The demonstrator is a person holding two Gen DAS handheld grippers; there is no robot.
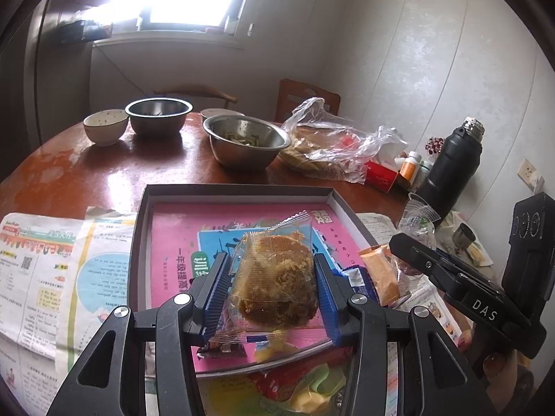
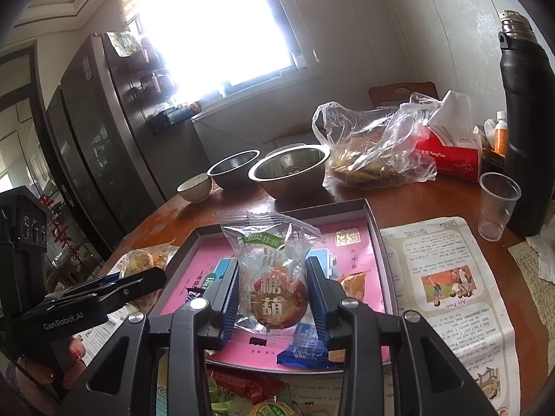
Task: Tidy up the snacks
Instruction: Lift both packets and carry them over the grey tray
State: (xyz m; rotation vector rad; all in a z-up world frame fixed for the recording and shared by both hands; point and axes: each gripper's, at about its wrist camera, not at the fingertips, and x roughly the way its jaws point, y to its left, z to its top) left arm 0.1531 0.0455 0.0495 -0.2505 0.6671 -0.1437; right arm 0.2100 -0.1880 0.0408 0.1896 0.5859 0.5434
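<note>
My left gripper (image 1: 272, 277) is shut on a clear-wrapped brown crumbly pastry (image 1: 274, 280) and holds it above the shallow dark box (image 1: 239, 191) with a pink book in its bottom. My right gripper (image 2: 272, 287) is shut on a clear-wrapped round snack with a red and white label (image 2: 277, 298), also above the box (image 2: 373, 218). An orange packet (image 1: 380, 274) and a blue packet (image 1: 357, 277) lie at the box's right side. More snack packets (image 2: 249, 391) lie on the table in front of the box. The right gripper shows at the right edge of the left wrist view (image 1: 399, 241).
Two steel bowls (image 1: 246, 140) (image 1: 158, 114) and a white bowl (image 1: 105, 126) stand behind the box. A plastic bag of bread (image 1: 326, 145), a red tissue box (image 2: 451, 154), a black thermos (image 2: 529, 121) and a plastic cup (image 2: 497, 204) are at the right. Newspaper (image 1: 45, 277) covers the table.
</note>
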